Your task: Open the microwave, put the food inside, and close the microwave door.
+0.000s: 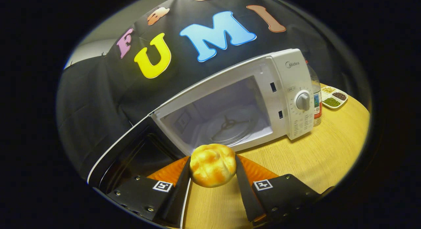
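1. While the microwave [230,100] sits on the wooden table [315,156] w/ its door [131,150] swung open toward the left finger, a bottle [316,97] stands just behind its right side; a tray [334,97] w/ 3 compartments of grains lies beyond that.
2. Cavity is open, glass turntable [230,127] bare; nothing between bun and opening.
3. Gripper [213,171] is tilted, pointing at the cavity, just short of it.
4. Both fingers pinch the bun [213,165], held above the table in front of the opening.

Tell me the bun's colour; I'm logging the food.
Golden yellow with browner patches, in the gripper view: bun, held between the gripper fingers.
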`<state>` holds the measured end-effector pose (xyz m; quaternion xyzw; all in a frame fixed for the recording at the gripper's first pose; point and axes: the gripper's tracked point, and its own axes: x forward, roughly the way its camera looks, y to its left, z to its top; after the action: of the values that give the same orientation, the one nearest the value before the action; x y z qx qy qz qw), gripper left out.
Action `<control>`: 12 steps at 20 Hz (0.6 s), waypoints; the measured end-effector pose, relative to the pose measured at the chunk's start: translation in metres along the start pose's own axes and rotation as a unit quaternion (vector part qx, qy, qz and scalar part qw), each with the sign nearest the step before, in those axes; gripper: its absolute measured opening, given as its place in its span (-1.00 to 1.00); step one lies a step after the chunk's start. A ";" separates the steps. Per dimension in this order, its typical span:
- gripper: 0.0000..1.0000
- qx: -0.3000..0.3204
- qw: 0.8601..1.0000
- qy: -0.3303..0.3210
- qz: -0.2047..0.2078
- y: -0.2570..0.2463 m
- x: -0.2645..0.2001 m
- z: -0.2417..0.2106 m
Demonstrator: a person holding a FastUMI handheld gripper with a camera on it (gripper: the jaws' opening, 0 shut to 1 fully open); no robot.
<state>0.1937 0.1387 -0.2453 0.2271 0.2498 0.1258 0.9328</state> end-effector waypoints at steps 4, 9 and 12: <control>0.49 0.012 1.000 -0.004 -0.010 -0.008 0.039 0.008; 0.49 0.028 0.999 -0.017 -0.023 -0.017 0.079 0.019; 0.49 0.032 0.999 -0.025 -0.034 -0.024 0.102 0.027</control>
<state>0.2970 0.1438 -0.2781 0.2513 0.2376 0.0802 0.9348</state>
